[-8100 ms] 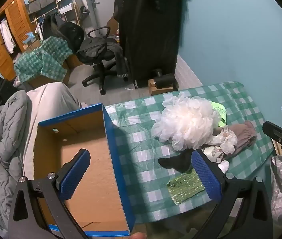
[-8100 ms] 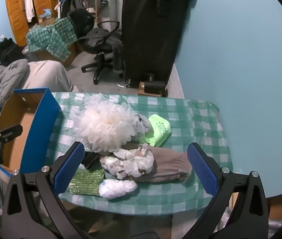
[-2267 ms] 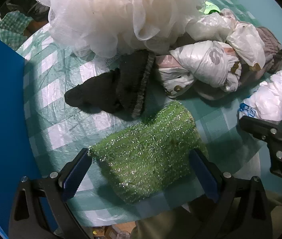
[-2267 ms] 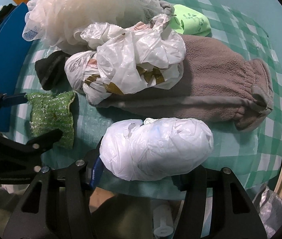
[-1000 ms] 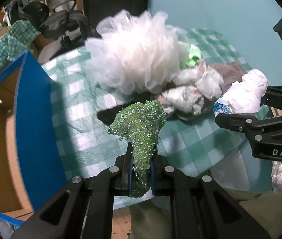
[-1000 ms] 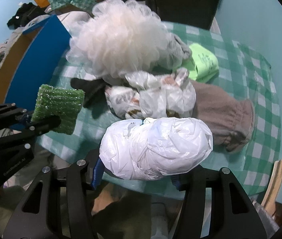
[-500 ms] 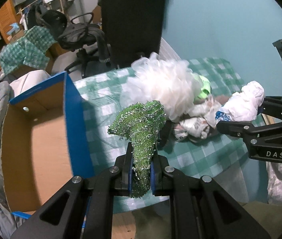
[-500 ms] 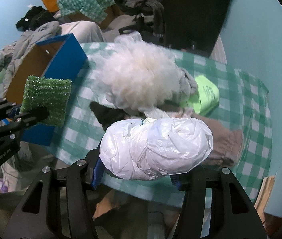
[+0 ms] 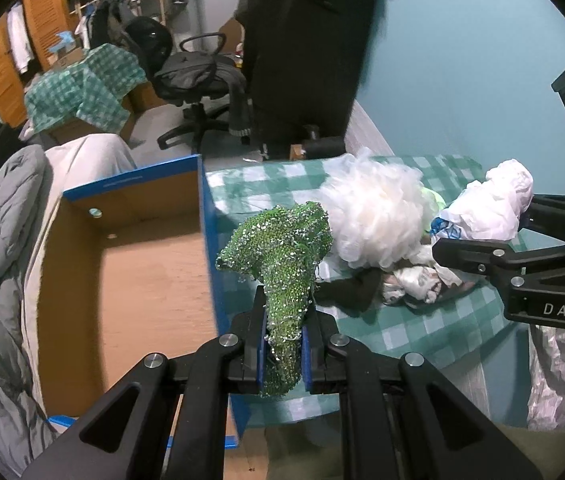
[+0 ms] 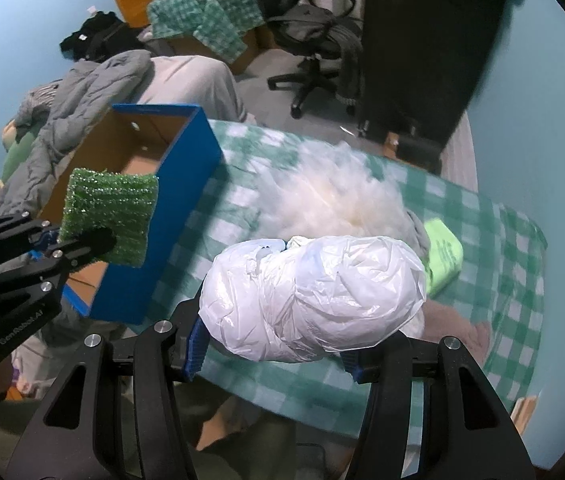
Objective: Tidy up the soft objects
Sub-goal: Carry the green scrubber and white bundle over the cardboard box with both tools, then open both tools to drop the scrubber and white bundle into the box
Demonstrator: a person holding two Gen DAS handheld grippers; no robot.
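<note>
- Left wrist view: the left gripper (image 9: pixel 282 344) is clamped tight on a glittery green scrub sponge (image 9: pixel 282 252), at lower centre of the frame. The sponge is pinched narrow between the blue pads and flares out above them, its sparkly mesh crumpled.
- To its left, an open cardboard box (image 9: pixel 130 256) with blue outer walls fills the left middle of the frame.
- At right, the right gripper (image 9: pixel 518 236) holds a bundled white plastic bag (image 9: pixel 490 212) with a blue printed patch, above the green-checked tablecloth (image 9: pixel 422 328).
- A fluffy white bath pouf (image 9: pixel 378 216) sits on the cloth at centre right, with a dark sock (image 9: pixel 354 292) and knotted bags below it.
- Right wrist view: the right gripper (image 10: pixel 278 344) is closed on the white plastic bag (image 10: pixel 314 300), at lower centre; the bag is puffy, wrinkled and bulges wider than the pads.
- At left, the left gripper (image 10: pixel 78 240) grips the green sponge (image 10: pixel 110 212), which shows flat and squarish in front of the blue box (image 10: pixel 170 208).
- The pouf (image 10: pixel 334 196) is blurred at centre; a lime-green packet (image 10: pixel 442 256) lies at right.
</note>
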